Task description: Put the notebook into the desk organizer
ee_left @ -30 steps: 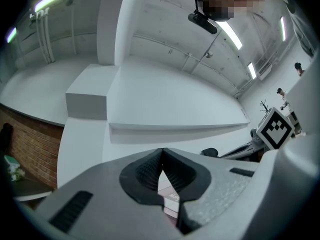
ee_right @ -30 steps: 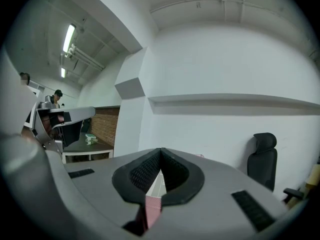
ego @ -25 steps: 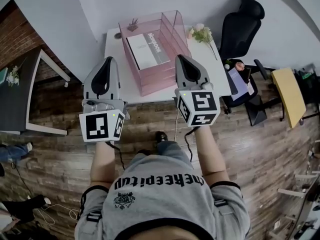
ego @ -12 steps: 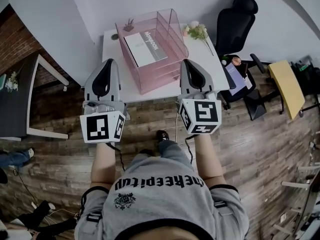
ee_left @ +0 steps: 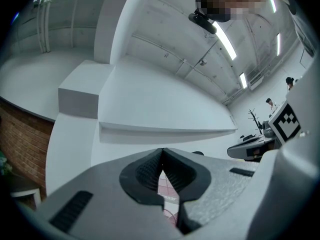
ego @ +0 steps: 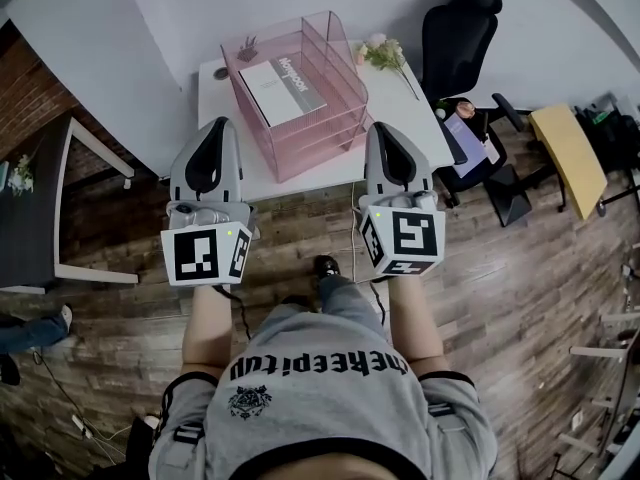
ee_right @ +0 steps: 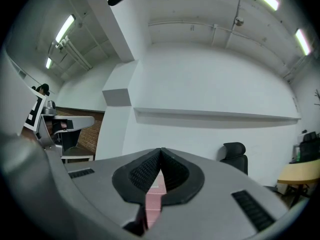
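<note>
Pointing toward 12 o'clock, the left gripper (ego: pixel 216 125) and the right gripper (ego: pixel 381 129) hover side by side, their tips over the near edge of the white counter (ego: pixel 215 98) in the head view. Each gripper's own view shows its jaws pressed together with nothing between them. The pink see-through desk organizer (ego: pixel 310 133) stands on the counter between the two grippers and just beyond them, at 12 o'clock. The white-and-grey notebook (ego: pixel 282 83) lies flat in its top tray, apart from both grippers. A small bunch of flowers (ego: pixel 383 53) lies on the counter at 2 o'clock from the organizer. A black office chair (ego: pixel 455 28) stands past the counter's right end, and a yellow table (ego: pixel 565 143) stands at 3 o'clock on the wooden floor (ego: pixel 520 298).
</note>
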